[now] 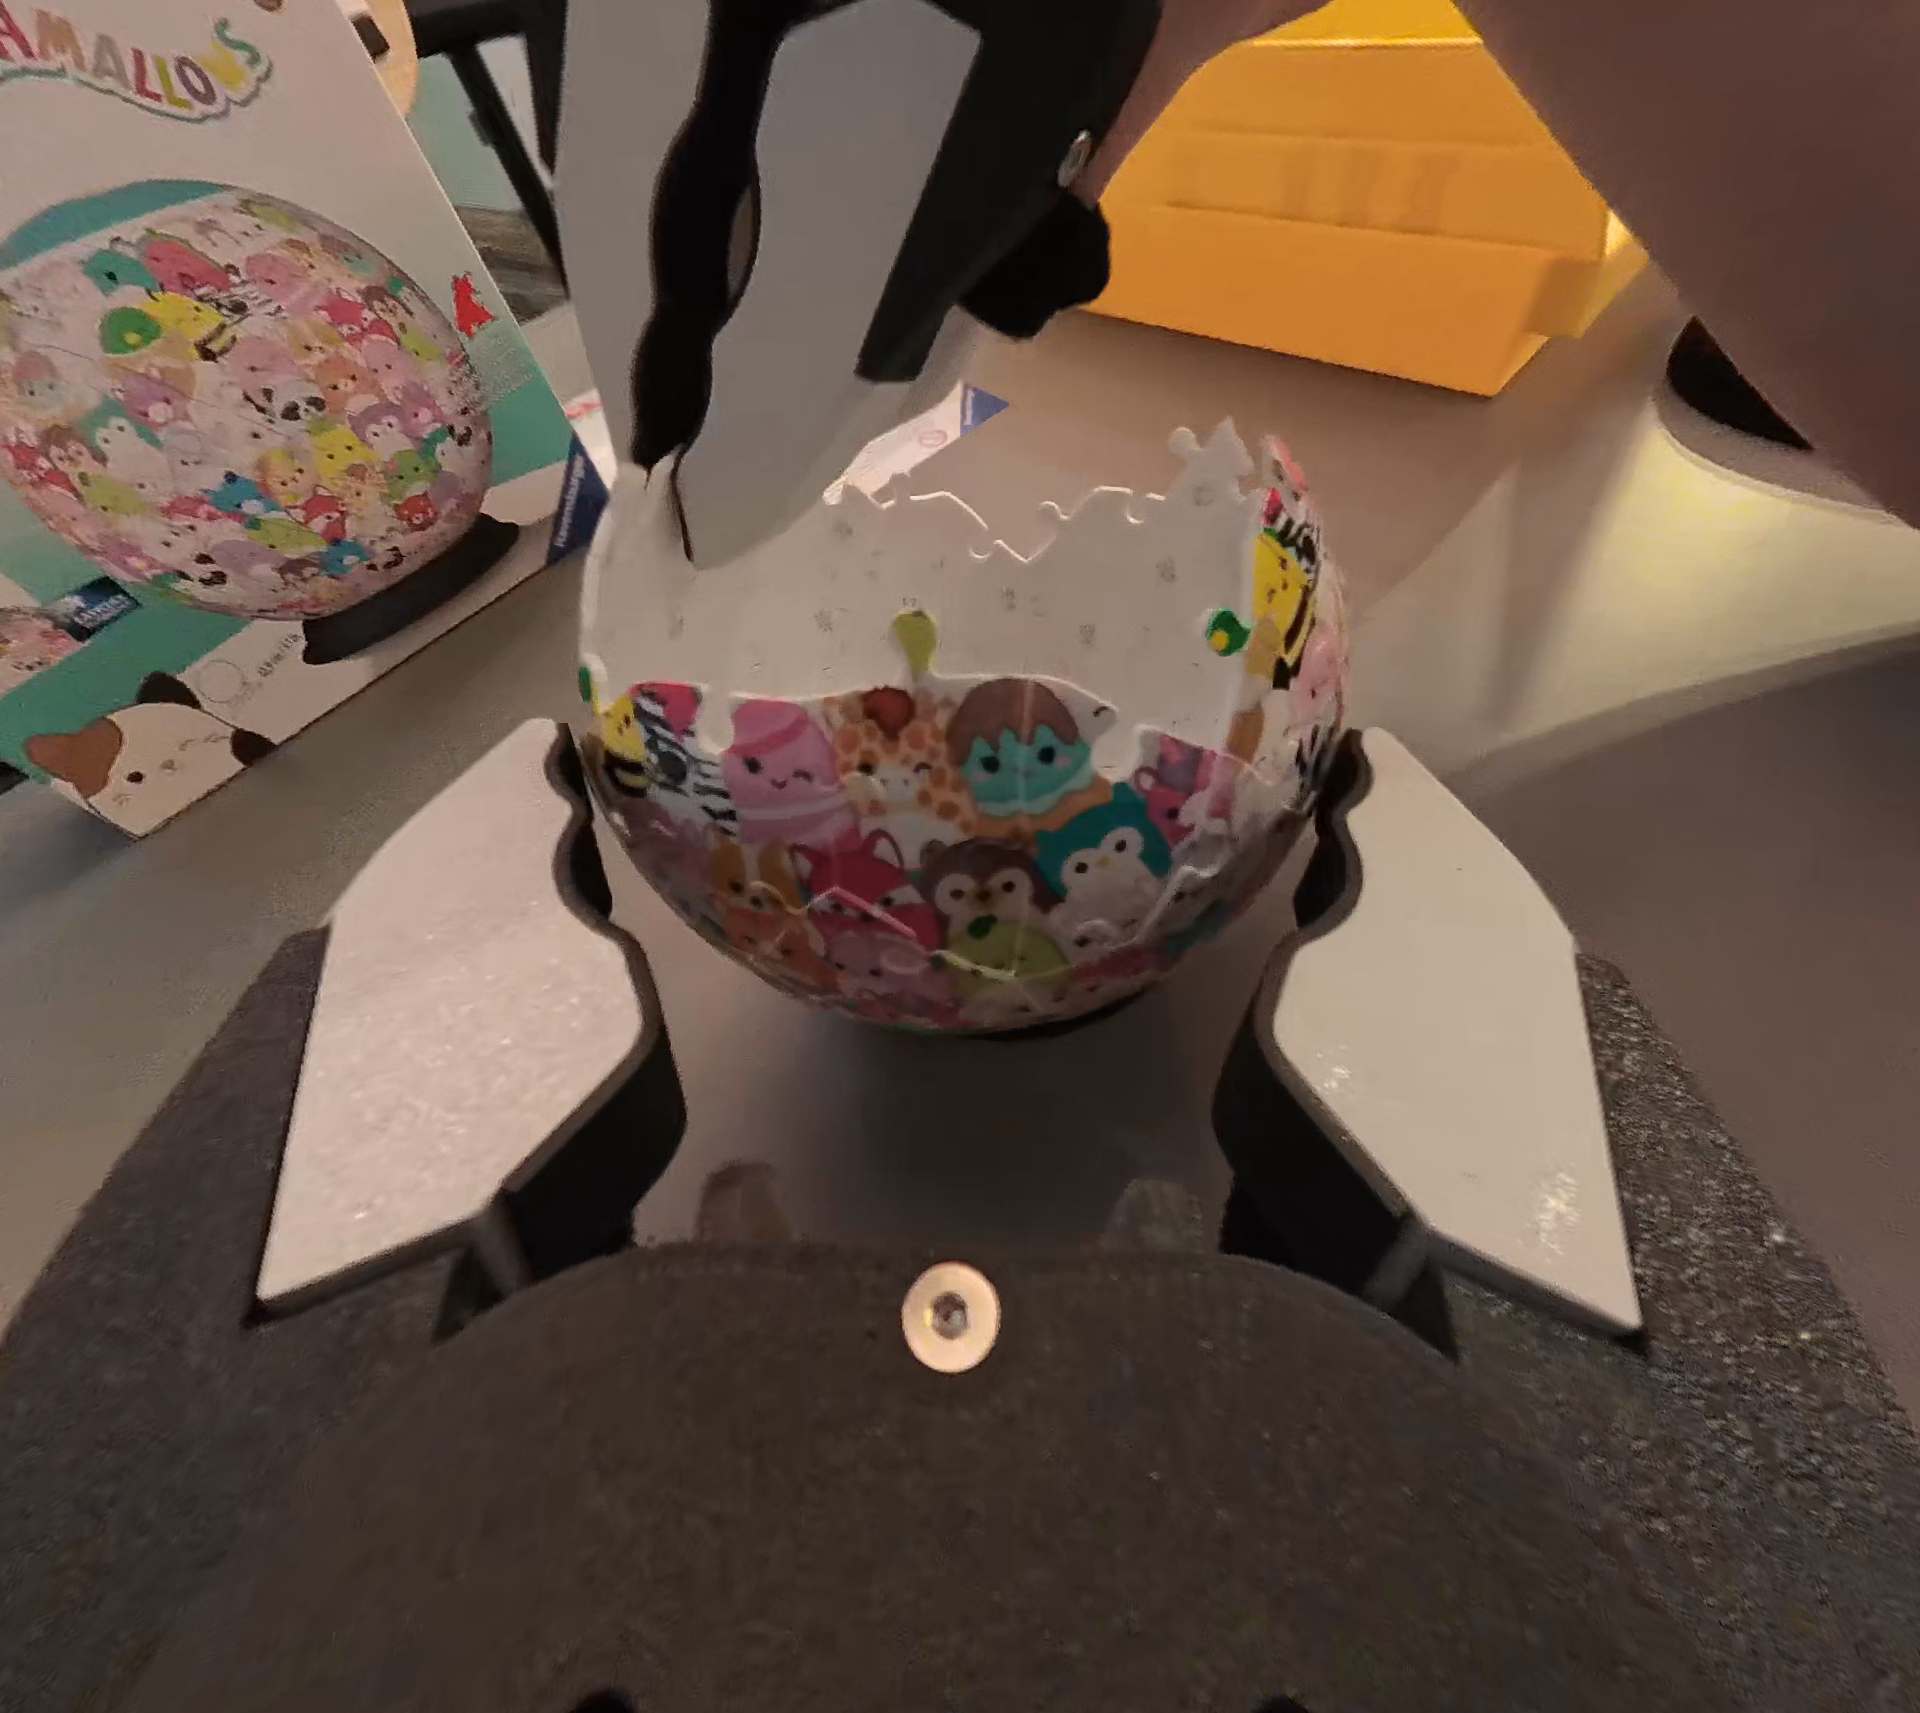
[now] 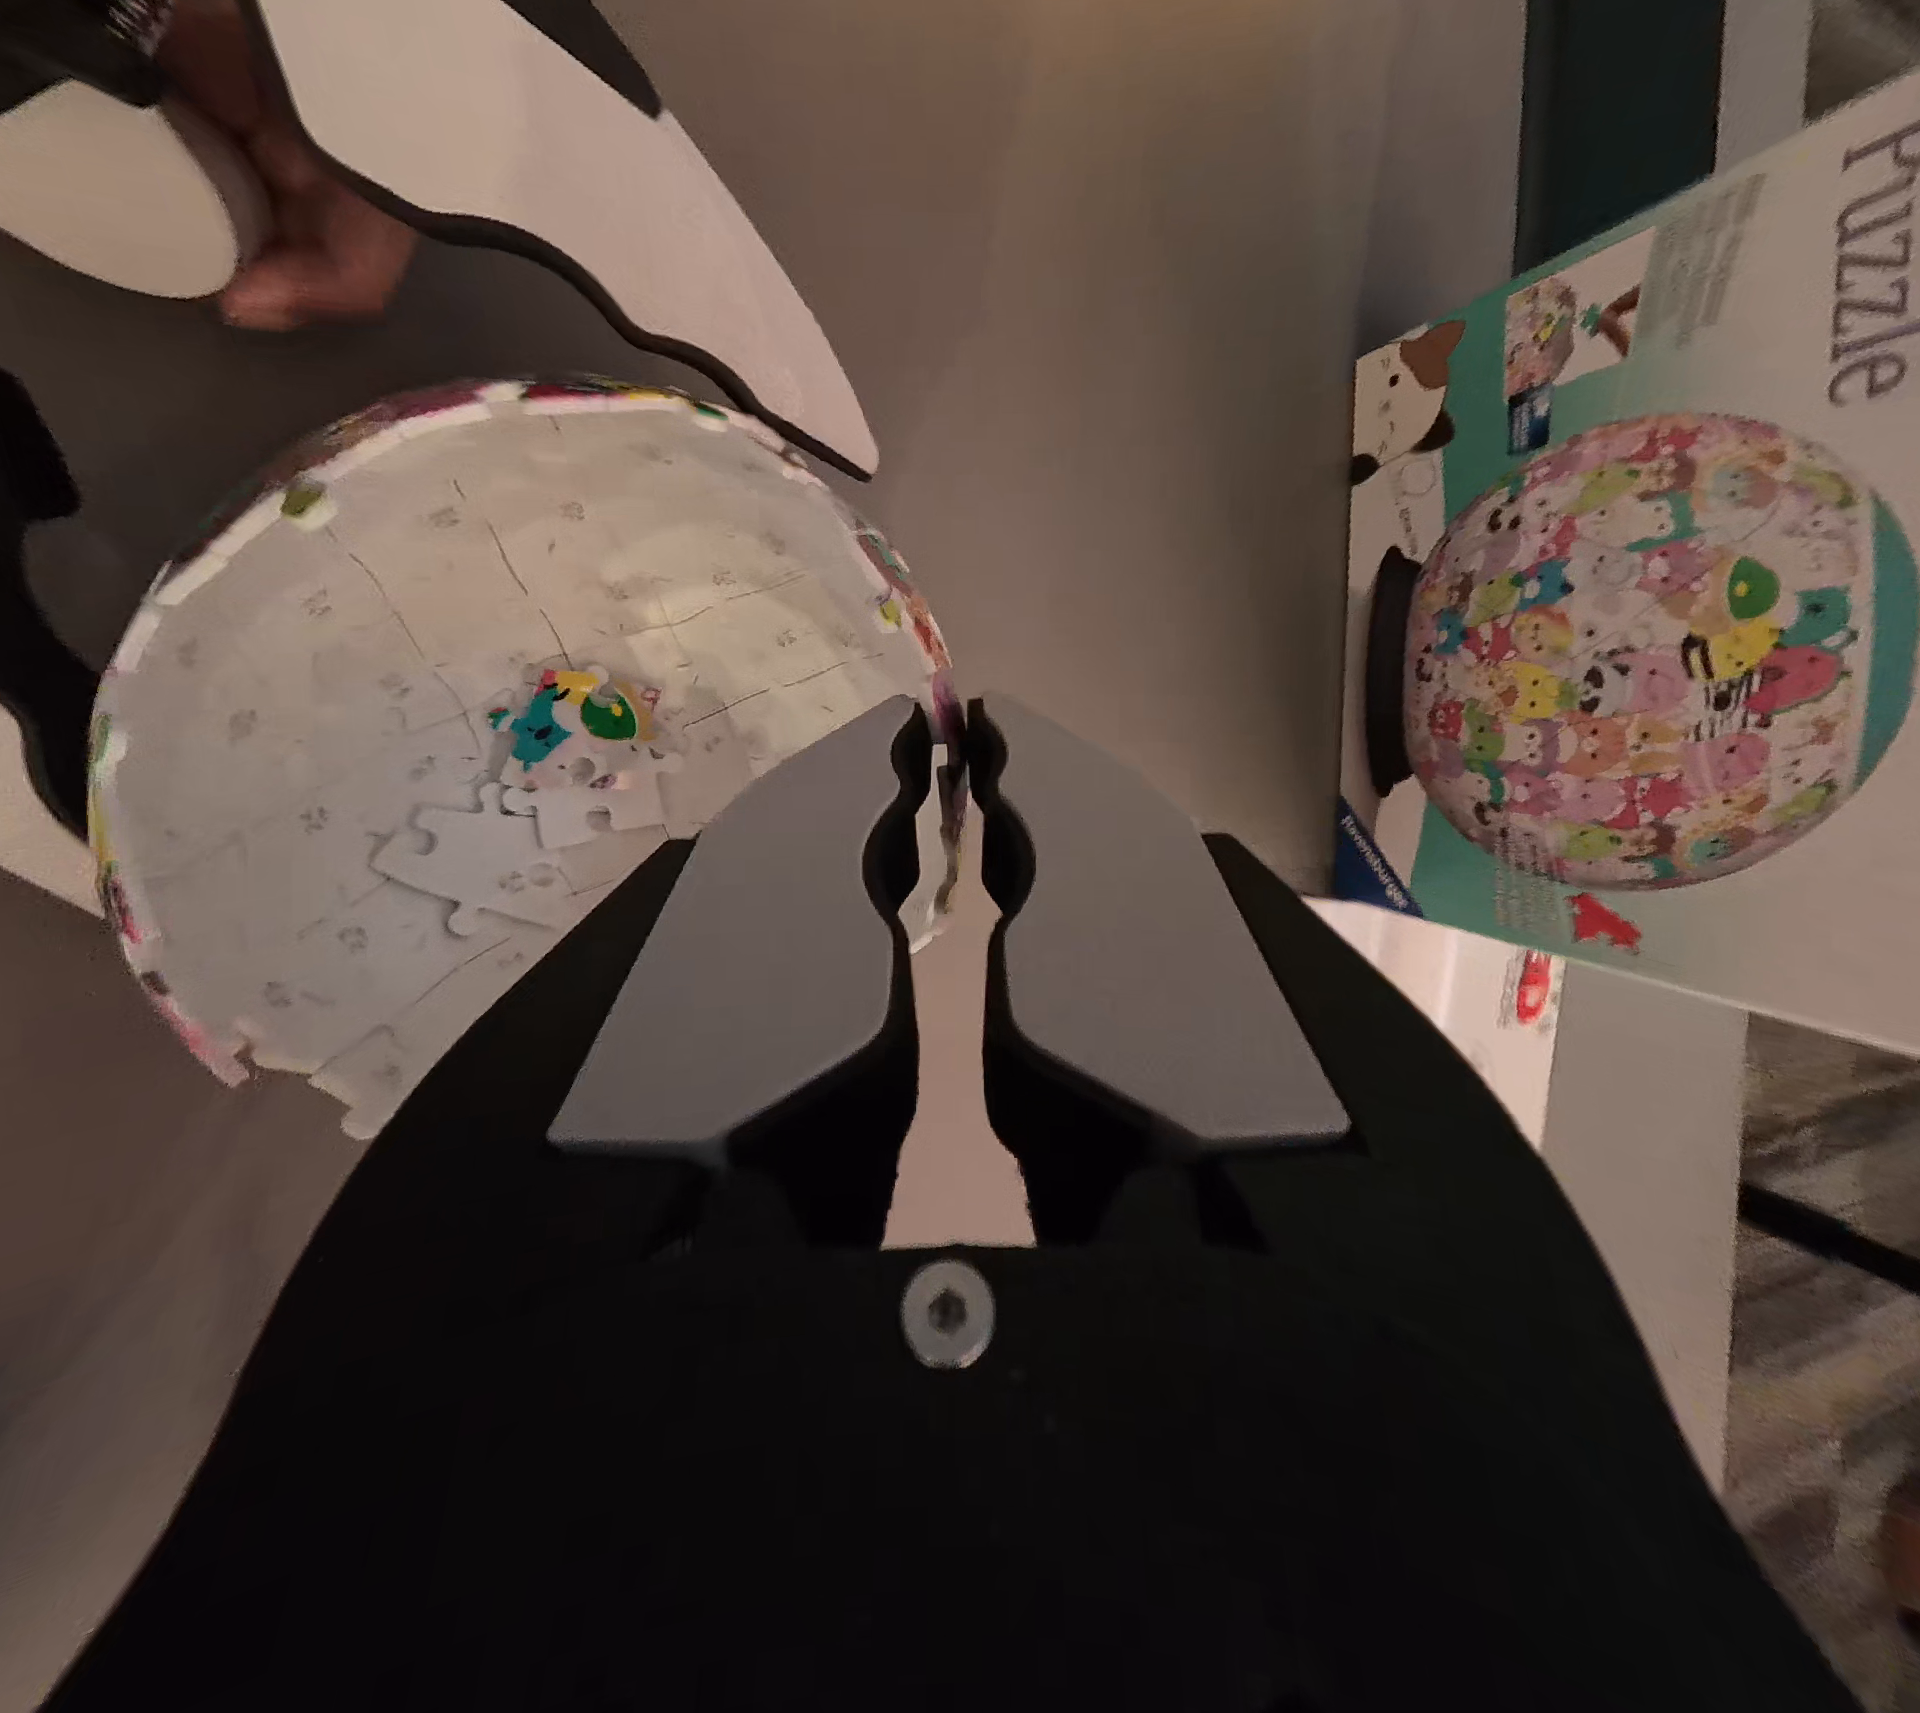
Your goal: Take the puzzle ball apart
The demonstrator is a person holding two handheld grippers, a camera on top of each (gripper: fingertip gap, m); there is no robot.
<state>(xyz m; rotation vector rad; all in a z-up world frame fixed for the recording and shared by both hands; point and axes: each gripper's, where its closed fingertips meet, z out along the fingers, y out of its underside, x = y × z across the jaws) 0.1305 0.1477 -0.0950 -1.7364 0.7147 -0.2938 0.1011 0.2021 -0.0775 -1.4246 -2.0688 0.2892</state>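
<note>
Left wrist view: the left gripper (image 1: 961,842) is spread wide, its fingers cradling the puzzle ball (image 1: 961,790), now an open bowl with a jagged rim, on the grey table (image 1: 187,884). The right gripper (image 1: 670,500) comes down on the far-left rim.

Right wrist view: the right gripper (image 2: 948,764) is pinched narrow on a rim piece (image 2: 940,874); loose pieces (image 2: 540,759) lie inside the ball (image 2: 468,676). The step looks like peeling rim pieces; next calls for a pull while the left steadies. The puzzle box (image 2: 1662,583) stands right; a yellow bin (image 1: 1340,209) sits far.
</note>
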